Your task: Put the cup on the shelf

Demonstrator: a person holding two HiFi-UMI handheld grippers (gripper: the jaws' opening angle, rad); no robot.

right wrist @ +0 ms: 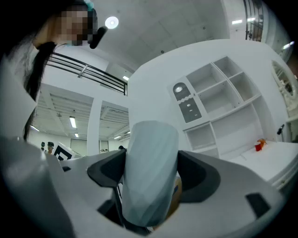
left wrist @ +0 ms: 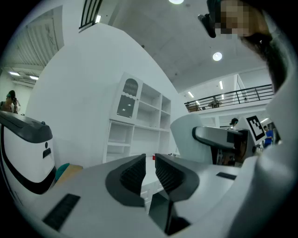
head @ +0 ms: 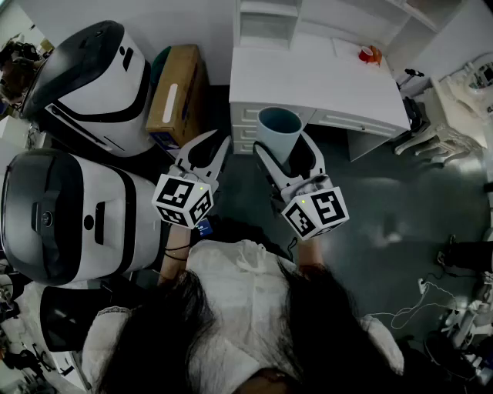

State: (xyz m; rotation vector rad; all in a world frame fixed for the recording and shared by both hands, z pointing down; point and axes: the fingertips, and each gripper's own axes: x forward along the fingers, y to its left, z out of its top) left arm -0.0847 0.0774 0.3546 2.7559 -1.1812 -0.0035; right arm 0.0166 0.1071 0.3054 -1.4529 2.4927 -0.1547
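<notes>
A pale blue-grey cup point(head: 279, 131) stands upright between the jaws of my right gripper point(head: 283, 148), which is shut on its sides. In the right gripper view the cup point(right wrist: 151, 172) fills the middle and both dark pads point(right wrist: 106, 169) press on it. The cup hangs in front of a white desk point(head: 323, 85), just short of its front edge. A white shelf unit point(head: 269, 23) with open compartments point(right wrist: 219, 102) stands on the desk's far side. My left gripper point(head: 208, 150) is held beside the right one, its pads point(left wrist: 132, 173) nearly together with nothing between them.
A small red object point(head: 370, 54) lies at the desk's far right. Two large white-and-black machines point(head: 85, 77) point(head: 62, 215) stand at the left, with a cardboard box point(head: 176, 92) against the wall between them and the desk. A white chair point(head: 439, 138) and floor cables point(head: 431, 300) are at the right.
</notes>
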